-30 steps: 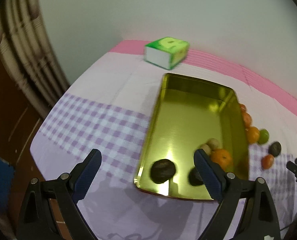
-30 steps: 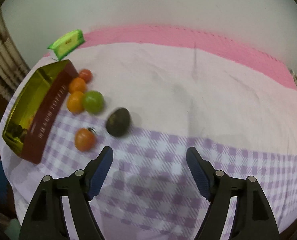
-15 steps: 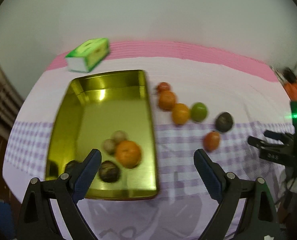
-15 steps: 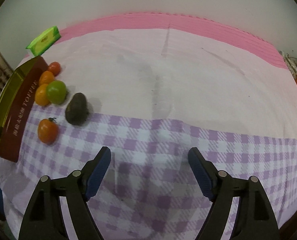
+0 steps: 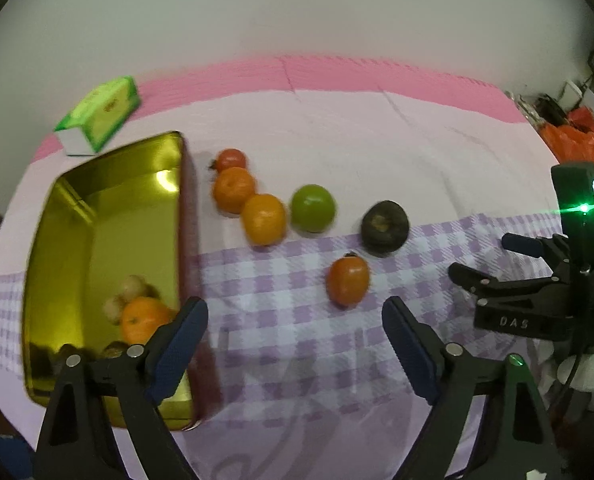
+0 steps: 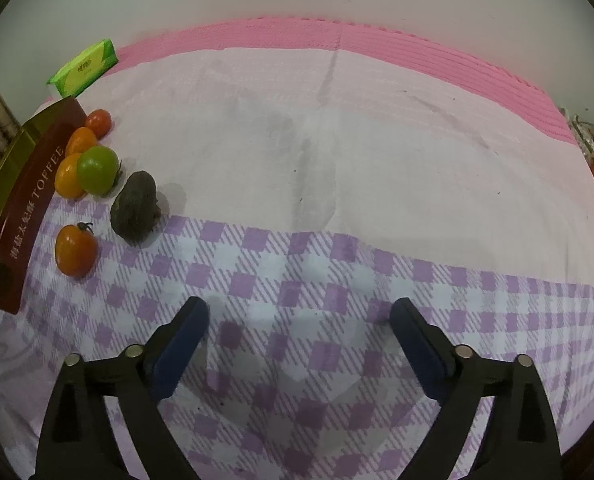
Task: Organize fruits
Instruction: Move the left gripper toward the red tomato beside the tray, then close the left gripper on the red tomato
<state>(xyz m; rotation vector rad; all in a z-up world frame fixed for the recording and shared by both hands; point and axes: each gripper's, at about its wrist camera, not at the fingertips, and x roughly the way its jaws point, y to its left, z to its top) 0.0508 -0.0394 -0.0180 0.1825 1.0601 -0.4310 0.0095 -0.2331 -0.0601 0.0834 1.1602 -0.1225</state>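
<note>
A gold tin tray (image 5: 97,216) lies at the left with an orange (image 5: 141,318), two pale fruits (image 5: 131,288) and dark fruits in its near end. To its right on the cloth lie a red tomato (image 5: 231,159), two oranges (image 5: 233,190), a green fruit (image 5: 312,208), a dark avocado (image 5: 385,223) and an orange persimmon (image 5: 347,280). My left gripper (image 5: 295,336) is open and empty, just short of the persimmon. My right gripper (image 6: 299,338) is open and empty over the checked cloth; the persimmon (image 6: 76,250) and avocado (image 6: 134,208) lie to its far left. It also shows in the left wrist view (image 5: 485,260).
A green tissue pack (image 5: 101,114) lies behind the tray near the pink strip along the wall. The tray's maroon side wall (image 6: 29,208) faces the right gripper. Orange bags (image 5: 581,144) sit off the table's right end.
My left gripper has swung right, from over the tray to the loose fruits on the cloth. My right gripper has turned right, so the fruits slid to its left edge.
</note>
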